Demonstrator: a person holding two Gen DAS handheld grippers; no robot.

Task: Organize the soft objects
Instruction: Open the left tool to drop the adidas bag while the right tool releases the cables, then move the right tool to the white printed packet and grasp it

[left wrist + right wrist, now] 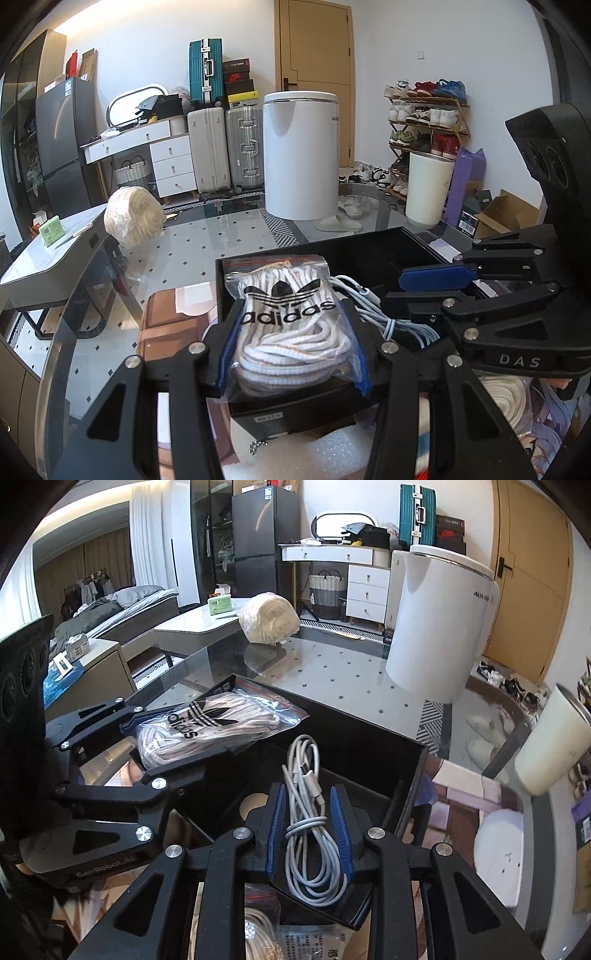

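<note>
My left gripper (291,325) is shut on a clear zip bag of white laces with an adidas logo (291,317), holding it at the left end of a black box (373,254). The bag also shows in the right wrist view (207,727). My right gripper (308,827) has its blue pads on either side of a coiled white cable (306,834) that lies in the box (362,738); the pads stand a little apart from the coil. The right gripper also shows at the right of the left wrist view (417,288).
A cream yarn bundle (135,216) lies at the glass table's far left. A white cylindrical appliance (301,155) and a cream tumbler (428,188) stand behind the box. More white rope (506,398) and packets (310,941) lie on the near mat.
</note>
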